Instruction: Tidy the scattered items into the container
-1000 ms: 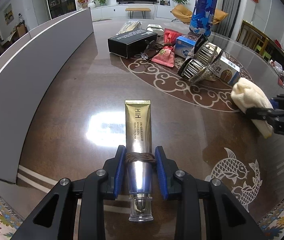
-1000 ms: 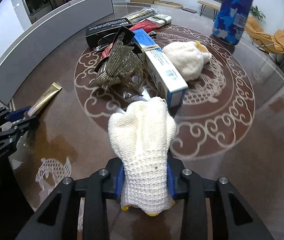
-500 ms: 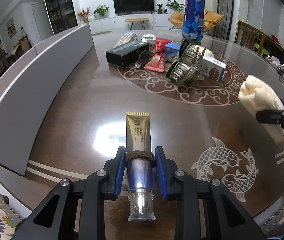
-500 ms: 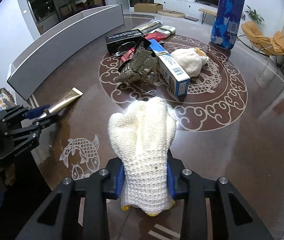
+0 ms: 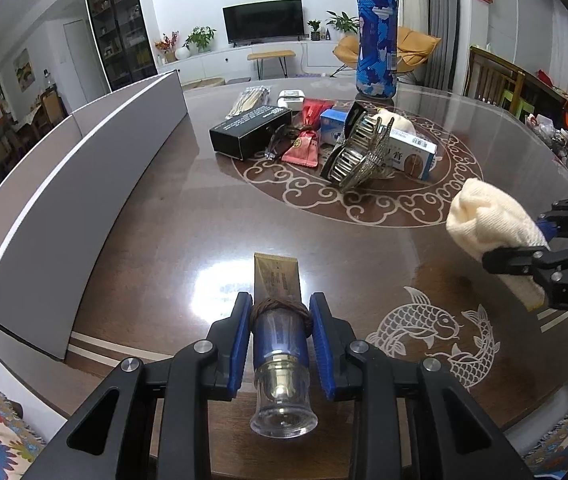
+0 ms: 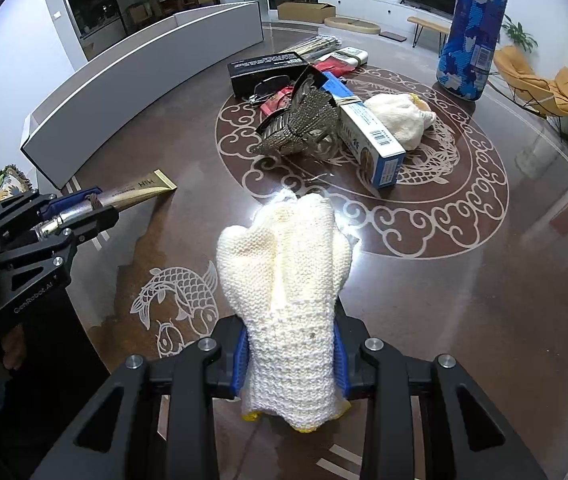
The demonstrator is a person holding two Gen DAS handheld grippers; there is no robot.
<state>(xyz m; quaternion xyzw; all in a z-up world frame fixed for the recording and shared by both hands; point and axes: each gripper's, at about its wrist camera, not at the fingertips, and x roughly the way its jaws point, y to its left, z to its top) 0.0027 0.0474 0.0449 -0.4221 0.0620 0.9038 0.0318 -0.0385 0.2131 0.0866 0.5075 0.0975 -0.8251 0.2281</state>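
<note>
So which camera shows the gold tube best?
The right wrist view: there the gold tube lies sideways, so its whole length and printed letters show, clamped in the left gripper. The left wrist view looks along the tube, so its clear cap looms large and its gold end looks short.

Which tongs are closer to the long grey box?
Left. The left tongs, holding the gold tube, sit just beside the grey box. The right tongs, holding the white glove, are farther across the table.
</note>
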